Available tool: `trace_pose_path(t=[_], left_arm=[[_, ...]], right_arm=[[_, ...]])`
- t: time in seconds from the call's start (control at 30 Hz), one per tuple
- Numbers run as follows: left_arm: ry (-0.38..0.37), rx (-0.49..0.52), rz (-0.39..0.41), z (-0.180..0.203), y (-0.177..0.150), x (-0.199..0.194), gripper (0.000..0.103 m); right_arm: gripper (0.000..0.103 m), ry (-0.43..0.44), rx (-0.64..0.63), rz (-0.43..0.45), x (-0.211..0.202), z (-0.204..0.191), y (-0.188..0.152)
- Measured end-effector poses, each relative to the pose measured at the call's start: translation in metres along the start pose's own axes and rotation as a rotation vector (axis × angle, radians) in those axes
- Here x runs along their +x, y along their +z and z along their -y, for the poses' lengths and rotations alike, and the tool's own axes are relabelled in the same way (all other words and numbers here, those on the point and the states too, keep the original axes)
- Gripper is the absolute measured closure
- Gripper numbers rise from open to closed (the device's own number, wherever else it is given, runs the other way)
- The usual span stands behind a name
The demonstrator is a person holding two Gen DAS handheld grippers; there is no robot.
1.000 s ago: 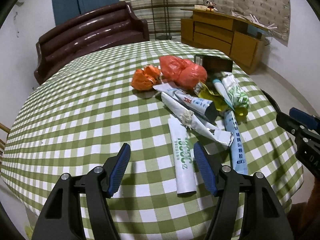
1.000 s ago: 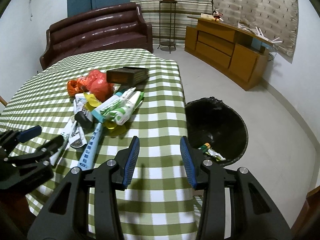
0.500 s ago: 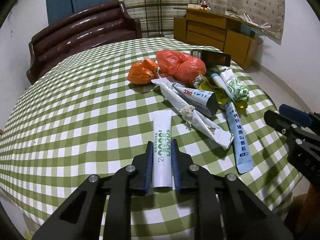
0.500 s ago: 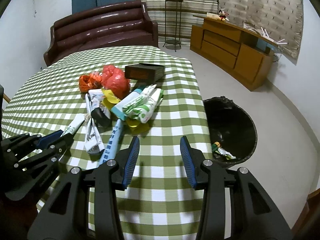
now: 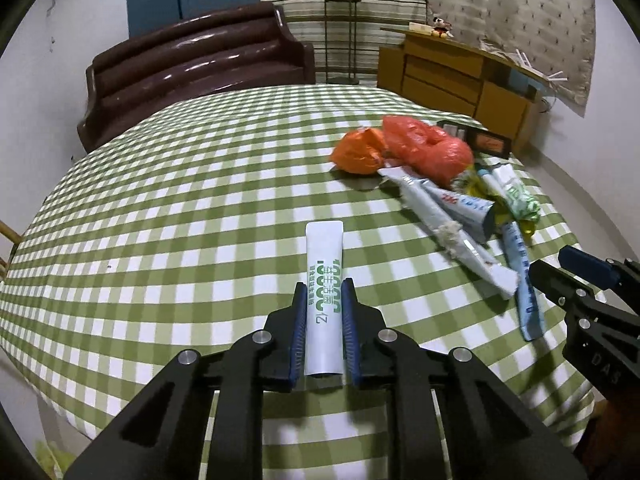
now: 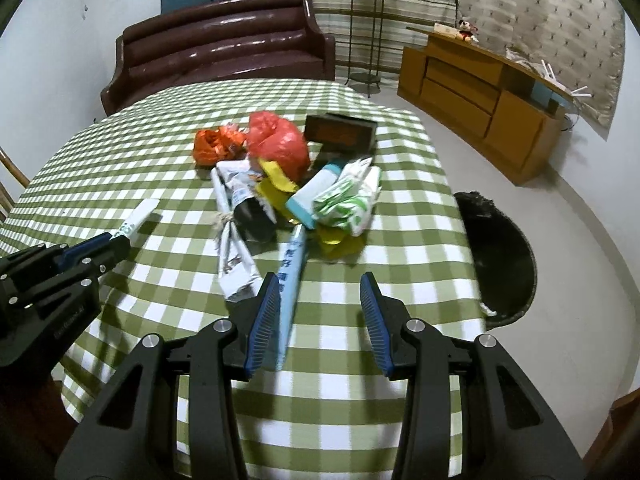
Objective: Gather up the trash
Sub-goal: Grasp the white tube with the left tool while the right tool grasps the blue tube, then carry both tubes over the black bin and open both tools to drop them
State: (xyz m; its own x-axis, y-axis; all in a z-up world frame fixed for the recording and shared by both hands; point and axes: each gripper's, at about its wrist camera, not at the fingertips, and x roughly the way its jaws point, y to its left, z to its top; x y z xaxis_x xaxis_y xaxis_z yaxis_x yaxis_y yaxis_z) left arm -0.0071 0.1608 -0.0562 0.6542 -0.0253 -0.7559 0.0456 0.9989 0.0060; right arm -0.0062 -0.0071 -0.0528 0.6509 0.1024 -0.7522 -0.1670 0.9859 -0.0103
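A white tube with green print is clamped between the blue pads of the left gripper, over the near part of a table covered in green-and-white check. The right gripper is held with its jaws wide apart and nothing between them, a pale blue tube lying just by its left finger. Farther off, a trash pile is heaped. A black bin stands on the floor right of the table. A brown sofa and wooden sideboard are seen beyond.

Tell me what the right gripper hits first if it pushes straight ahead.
Probably the long blue sachet: the open right gripper points along it, toward the trash pile beyond. Depth is unclear.
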Motion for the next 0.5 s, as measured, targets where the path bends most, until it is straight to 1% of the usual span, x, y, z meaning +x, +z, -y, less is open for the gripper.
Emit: trace_pose_path(t=[0.23, 0.3, 0.33, 0.37, 0.43, 0.5], left_arm=[[0.004, -0.021, -0.006, -0.0095, -0.0043, -0.001, 0.085], [0.002, -0.022, -0.006, -0.0095, -0.0043, -0.0011, 0.085], [0.001, -0.022, -0.007, -0.0091, -0.0042, -0.0003, 0.085], [0.001, -0.021, -0.008, -0.0086, -0.004, 0.0001, 0.085], [0.001, -0.02, -0.01, -0.0071, -0.0027, 0.0014, 0.085], [0.002, -0.019, -0.007, -0.0072, -0.0024, 0.0016, 0.085]], right_arm=[[0.062, 0.002, -0.009, -0.037, 0.0112, -0.0074, -0.0013], [0.065, -0.005, -0.016, -0.035, 0.0107, -0.0077, -0.0021], [0.07, -0.006, -0.019, -0.034, 0.0103, -0.0075, -0.0024], [0.077, -0.003, -0.019, -0.033, 0.0101, -0.0072, -0.0027], [0.085, 0.011, -0.016, -0.032, 0.0093, -0.0064, -0.0036], [0.085, 0.011, -0.024, -0.031, 0.0095, -0.0073, -0.0043]])
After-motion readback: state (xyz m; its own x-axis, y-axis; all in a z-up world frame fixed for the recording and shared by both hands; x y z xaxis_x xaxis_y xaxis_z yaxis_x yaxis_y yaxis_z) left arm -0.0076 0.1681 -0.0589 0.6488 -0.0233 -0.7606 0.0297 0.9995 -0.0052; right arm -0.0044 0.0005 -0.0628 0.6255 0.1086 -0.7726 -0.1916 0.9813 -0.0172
